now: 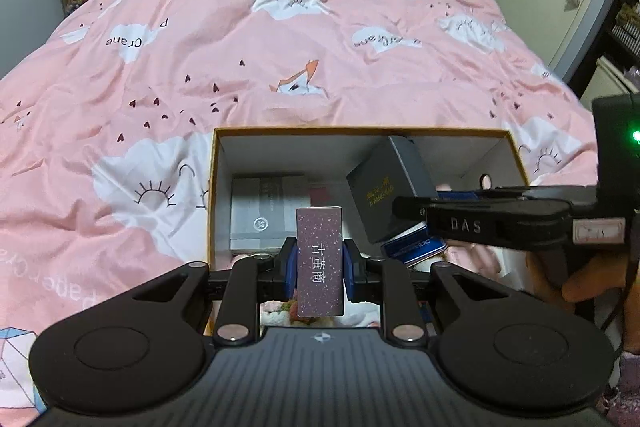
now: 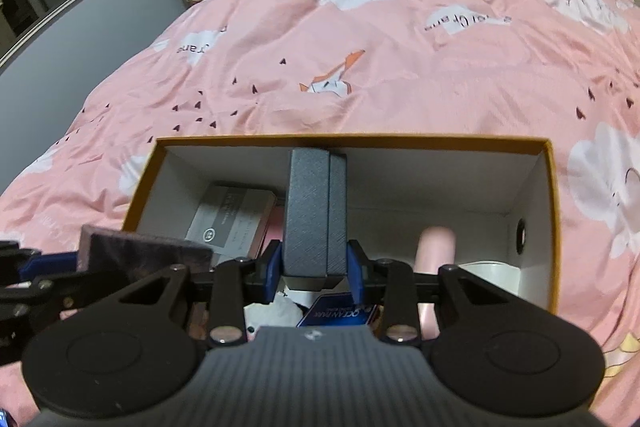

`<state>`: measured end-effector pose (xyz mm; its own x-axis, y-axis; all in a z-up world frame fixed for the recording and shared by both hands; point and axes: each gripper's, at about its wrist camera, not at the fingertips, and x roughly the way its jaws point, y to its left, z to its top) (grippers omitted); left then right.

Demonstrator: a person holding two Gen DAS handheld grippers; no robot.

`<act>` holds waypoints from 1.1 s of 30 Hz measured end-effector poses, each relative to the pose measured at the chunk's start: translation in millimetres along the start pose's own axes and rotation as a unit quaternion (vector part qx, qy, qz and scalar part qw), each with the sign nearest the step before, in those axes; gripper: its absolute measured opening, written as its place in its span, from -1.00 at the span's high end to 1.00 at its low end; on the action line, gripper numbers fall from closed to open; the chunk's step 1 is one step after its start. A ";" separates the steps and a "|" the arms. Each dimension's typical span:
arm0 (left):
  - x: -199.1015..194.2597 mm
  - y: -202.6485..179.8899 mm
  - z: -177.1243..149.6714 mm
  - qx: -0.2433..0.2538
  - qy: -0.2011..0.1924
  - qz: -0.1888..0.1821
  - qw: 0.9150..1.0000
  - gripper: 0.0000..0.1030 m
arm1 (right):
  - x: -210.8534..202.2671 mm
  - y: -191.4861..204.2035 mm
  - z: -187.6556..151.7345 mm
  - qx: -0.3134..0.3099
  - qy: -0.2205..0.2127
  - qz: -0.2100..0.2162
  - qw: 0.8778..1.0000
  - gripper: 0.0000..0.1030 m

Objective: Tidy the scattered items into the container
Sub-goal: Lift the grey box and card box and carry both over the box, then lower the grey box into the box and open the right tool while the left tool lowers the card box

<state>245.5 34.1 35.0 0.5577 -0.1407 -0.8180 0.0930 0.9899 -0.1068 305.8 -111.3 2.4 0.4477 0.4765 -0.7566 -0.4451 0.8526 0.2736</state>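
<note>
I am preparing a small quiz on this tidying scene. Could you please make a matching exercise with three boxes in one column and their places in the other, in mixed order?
Things:
1. purple speckled box
2. dark grey textured box
3. light grey flat box

Places:
A. lying in the left part of the orange-rimmed container
B. held in the left hand-held gripper
C. held in the right hand-held gripper

Pairs: 1-B, 2-C, 3-A
</note>
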 end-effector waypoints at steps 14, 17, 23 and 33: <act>5.4 -1.2 3.1 0.022 0.021 0.038 0.999 0.50 | 36.4 -18.3 -3.6 0.063 0.045 0.020 0.997 0.29; 6.0 -2.2 3.2 0.023 0.022 0.040 0.999 0.50 | 35.9 -23.2 -3.2 0.072 0.053 0.023 0.996 0.27; 6.1 -2.0 3.1 0.024 0.022 0.040 0.999 0.50 | 25.7 -30.0 -3.1 0.063 0.047 -0.003 0.997 0.19; 5.5 1.3 2.5 0.020 0.024 0.035 0.999 0.49 | 23.5 -37.3 -0.5 0.047 0.048 -0.013 0.998 0.34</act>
<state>250.7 34.5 31.8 0.5243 -0.0693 -0.8487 0.0886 0.9957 -0.0266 332.5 -132.1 -25.8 0.3796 0.4345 -0.8168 -0.3580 0.8831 0.3033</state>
